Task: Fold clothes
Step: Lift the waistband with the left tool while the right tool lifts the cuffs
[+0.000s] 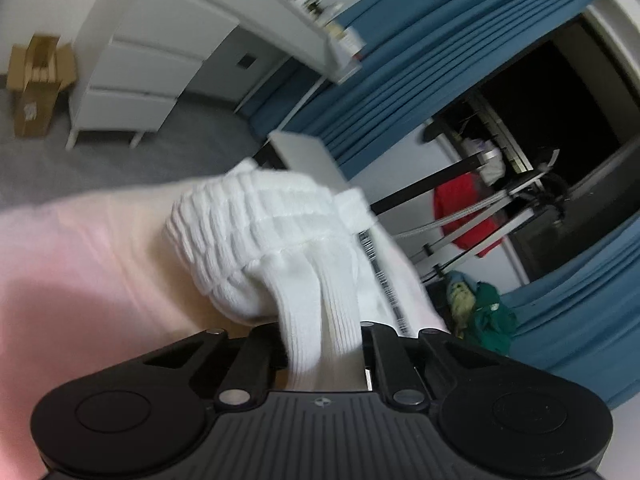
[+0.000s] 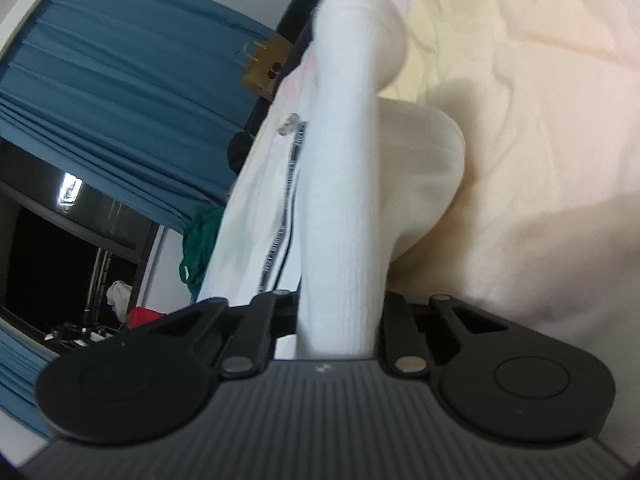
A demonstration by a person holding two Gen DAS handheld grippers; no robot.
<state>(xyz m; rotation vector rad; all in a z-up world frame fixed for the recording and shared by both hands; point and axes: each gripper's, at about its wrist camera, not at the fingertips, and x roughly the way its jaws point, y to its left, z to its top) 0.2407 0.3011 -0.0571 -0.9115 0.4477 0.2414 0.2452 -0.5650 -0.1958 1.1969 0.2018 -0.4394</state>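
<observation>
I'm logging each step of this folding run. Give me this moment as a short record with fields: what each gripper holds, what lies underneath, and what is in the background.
left gripper: shut on white ribbed sock, bunched at its far end
right gripper: shut on white sock, which stretches away from the jaws
surface: pale pink bedsheet, wrinkled
background: blue curtains, dark window, white drawers, cardboard box
whether both hold one sock: cannot tell

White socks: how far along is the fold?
Done: both grips are made. The left gripper pinches the white socks at the ribbed cuff end; the right gripper clamps the other end over the pale bedding. Left: no fold shows yet.
</observation>
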